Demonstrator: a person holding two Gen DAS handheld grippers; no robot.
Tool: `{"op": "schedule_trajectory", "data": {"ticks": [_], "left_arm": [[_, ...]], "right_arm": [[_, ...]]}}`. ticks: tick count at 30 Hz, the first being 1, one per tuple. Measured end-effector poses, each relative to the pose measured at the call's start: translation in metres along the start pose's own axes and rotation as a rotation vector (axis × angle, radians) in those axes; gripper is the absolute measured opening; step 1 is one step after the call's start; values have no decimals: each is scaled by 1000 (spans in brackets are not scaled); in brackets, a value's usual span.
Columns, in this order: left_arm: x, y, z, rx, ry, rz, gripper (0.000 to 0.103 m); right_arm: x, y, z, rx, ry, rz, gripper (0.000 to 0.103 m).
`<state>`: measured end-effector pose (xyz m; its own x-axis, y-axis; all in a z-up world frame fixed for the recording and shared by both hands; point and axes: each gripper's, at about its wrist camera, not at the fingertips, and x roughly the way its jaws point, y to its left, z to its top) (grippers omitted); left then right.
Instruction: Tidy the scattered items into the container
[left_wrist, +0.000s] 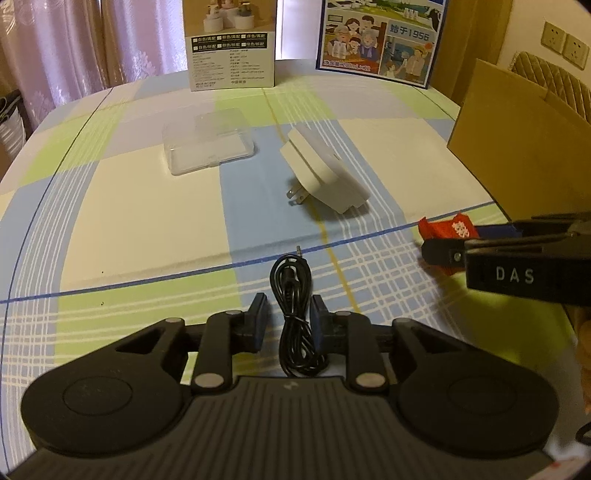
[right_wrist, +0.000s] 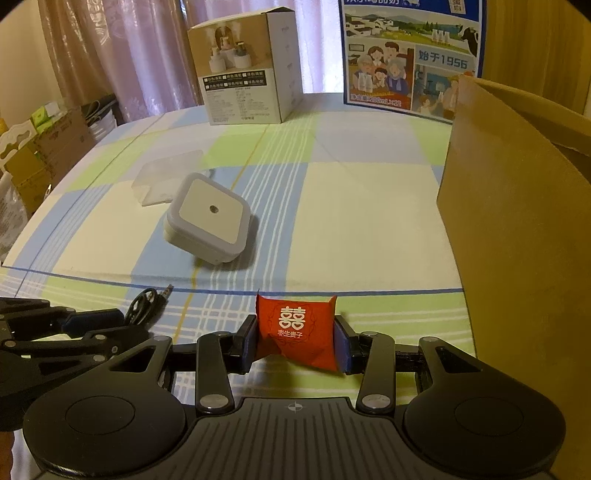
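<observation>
Black cable (left_wrist: 293, 314) between left claw (left_wrist: 289, 314) fingers, untouched.

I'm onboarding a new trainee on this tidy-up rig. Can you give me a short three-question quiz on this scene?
1. True or false: the right tool grips the red packet.
2. What lies between the left tool's fingers? A) night light B) black cable C) clear case
3. Which way do the night light's prongs point in the left wrist view?

Key: 1 true. 2 B, the black cable, not yet pinched. 3 Sideways, left; it lies tilted on the tablecloth.
</observation>
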<state>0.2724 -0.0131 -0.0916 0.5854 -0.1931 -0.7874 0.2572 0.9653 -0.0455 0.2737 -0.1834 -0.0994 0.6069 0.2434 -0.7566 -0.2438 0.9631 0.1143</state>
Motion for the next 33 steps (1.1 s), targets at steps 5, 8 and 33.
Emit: {"op": "schedule_trajectory", "data": {"ticks": [5, 8, 33], "left_arm": [[-7, 8, 3, -73, -12, -30, 11], [-17, 7, 7, -68, -41, -18, 11], [-117, -29, 22, -57, -201, -74, 11]], "right_arm": [[-3, 3, 1, -3, -9, 18, 39], [-7, 5, 3, -2, -23, 25, 39], [-126, 10, 16, 2, -224, 27, 39]]}}
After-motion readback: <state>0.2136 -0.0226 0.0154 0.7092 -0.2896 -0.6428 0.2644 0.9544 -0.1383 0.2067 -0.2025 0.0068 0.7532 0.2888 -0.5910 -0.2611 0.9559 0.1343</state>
